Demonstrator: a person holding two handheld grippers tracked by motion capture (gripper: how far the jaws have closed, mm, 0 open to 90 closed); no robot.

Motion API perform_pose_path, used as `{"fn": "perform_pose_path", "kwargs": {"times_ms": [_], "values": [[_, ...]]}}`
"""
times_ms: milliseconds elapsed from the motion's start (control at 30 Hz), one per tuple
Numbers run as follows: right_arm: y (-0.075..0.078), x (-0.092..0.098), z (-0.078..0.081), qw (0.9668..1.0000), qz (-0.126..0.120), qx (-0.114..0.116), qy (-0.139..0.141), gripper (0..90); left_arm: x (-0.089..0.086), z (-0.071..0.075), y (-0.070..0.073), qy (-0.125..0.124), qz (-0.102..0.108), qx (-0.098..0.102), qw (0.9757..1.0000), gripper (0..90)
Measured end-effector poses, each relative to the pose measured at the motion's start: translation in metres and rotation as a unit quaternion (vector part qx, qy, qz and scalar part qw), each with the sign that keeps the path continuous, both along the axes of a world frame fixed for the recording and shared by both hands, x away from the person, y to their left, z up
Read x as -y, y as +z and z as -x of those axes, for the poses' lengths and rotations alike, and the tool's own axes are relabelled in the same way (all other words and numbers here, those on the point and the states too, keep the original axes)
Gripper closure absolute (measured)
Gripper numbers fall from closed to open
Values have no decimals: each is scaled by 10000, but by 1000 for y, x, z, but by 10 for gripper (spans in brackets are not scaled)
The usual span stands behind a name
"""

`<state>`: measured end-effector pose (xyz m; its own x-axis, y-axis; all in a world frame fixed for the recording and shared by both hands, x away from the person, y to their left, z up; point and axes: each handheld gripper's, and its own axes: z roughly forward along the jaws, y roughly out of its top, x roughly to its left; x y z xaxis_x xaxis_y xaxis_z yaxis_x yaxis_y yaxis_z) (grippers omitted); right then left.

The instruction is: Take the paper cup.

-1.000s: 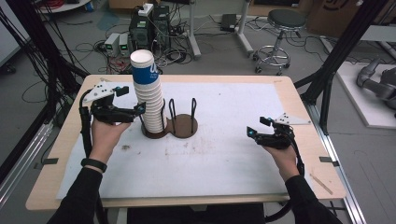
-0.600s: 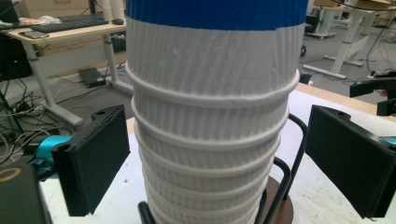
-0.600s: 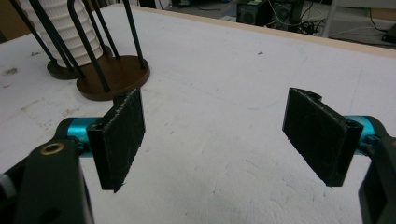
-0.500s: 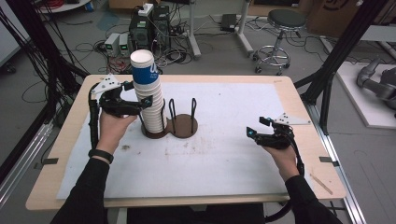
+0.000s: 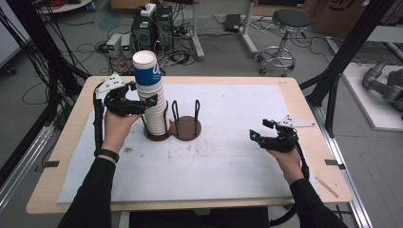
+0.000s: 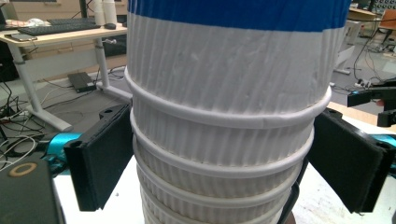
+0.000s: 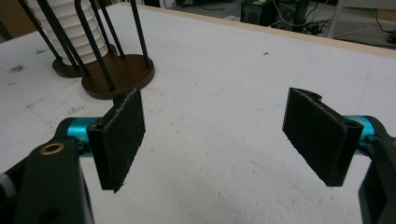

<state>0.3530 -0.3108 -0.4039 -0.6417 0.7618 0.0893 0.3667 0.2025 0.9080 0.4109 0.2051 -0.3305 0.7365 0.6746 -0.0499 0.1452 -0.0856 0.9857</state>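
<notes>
Black jaws closing around cup stack (image 6: 229,116)

The left tongs (image 6: 224,158) have moved in around the cup stack (image 6: 229,116), jaws just closing.

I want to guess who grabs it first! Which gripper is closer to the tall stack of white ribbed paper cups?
Left. The left gripper has the tall stack of white ribbed paper cups between its jaws; the right gripper sits far across the table.
</notes>
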Motion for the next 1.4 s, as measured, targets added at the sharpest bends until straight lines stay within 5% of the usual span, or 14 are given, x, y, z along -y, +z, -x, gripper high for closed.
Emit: {"fn": "perform_pose_path", "kwargs": {"times_ms": [633,900,1400], "values": [[16,-7,1,9998,-71,99,139,217,0,-1,0,-4,14,26,10000,115],[43,-24,-8,9987,-101,270,423,217,-1,-1,0,-4,7,28,10000,116],[102,-89,-42,9904,-228,656,1194,218,0,-1,0,-1,4,22,10000,116]]}}
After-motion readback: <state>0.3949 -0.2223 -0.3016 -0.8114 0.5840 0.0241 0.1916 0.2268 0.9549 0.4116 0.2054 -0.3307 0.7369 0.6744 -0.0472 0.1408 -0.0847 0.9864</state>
